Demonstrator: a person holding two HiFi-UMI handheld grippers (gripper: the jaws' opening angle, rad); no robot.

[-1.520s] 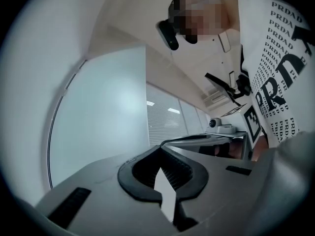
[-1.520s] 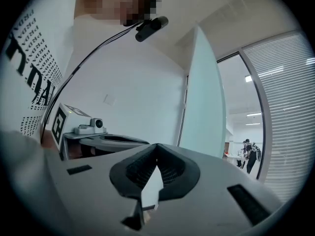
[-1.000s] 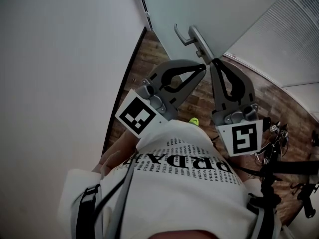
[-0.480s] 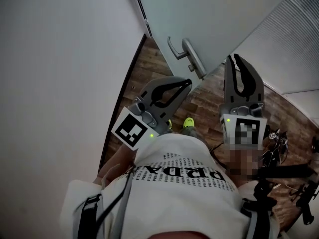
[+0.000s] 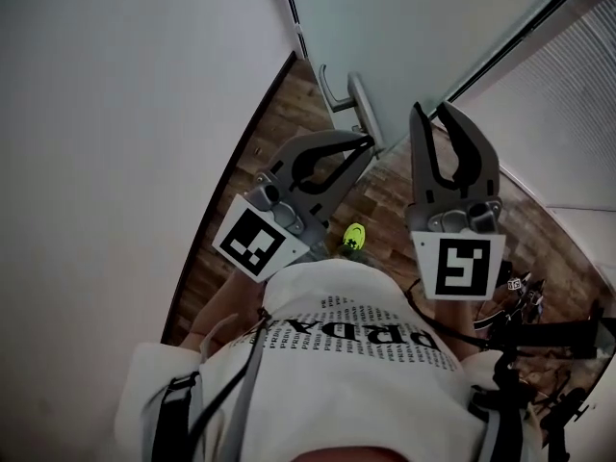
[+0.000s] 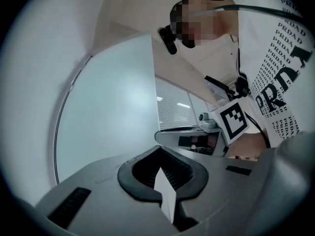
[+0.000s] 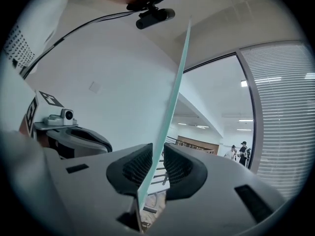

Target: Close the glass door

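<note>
Both grippers are held at the ajar glass door [image 5: 414, 17]. Its free edge is straddled by the parted jaws of the right gripper [image 5: 432, 112], while the left gripper [image 5: 369, 141], jaws pressed together and empty, sits beside the handle [image 5: 362, 104]. The edge is best guided steadily toward the frame [image 5: 529, 27], without being pinched. "PRDA" is printed across the shirt [image 5: 356, 335].

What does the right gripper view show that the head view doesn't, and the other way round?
Only the right gripper view: people far beyond the doorway, and the head camera. Only the head view: the door handle and wooden floor. Both: the glass door, the left gripper, and the right gripper, tongs apart astride the door's edge.
</note>
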